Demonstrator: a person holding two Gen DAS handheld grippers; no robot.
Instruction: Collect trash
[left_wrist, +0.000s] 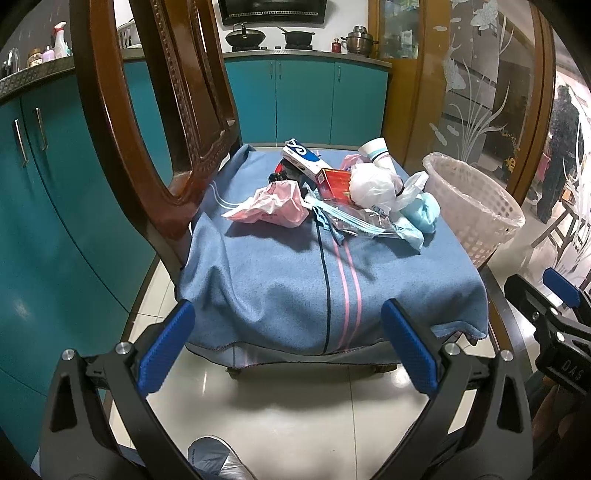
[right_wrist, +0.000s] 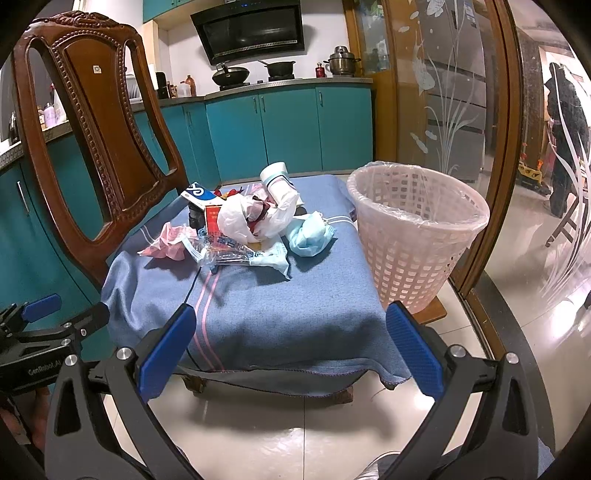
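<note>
Lying tipped, the paper cup points away; left gripper and right gripper gape empty.

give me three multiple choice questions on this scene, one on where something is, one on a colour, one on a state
1. Where is the waste basket?
A. on the stove
B. at the right edge of the chair's blue cloth
C. under the chair

2. What colour is the crumpled bag nearest the chair back?
A. pink
B. green
C. black

3. How do the fingers of the left gripper and right gripper stand?
A. both shut on trash
B. one holding a cup
C. both open, holding nothing

Answers: 1 B, the basket sits beside the trash pile; 2 A, it shows pink in both views; 3 C, the blue pads are spread with floor between.
</note>
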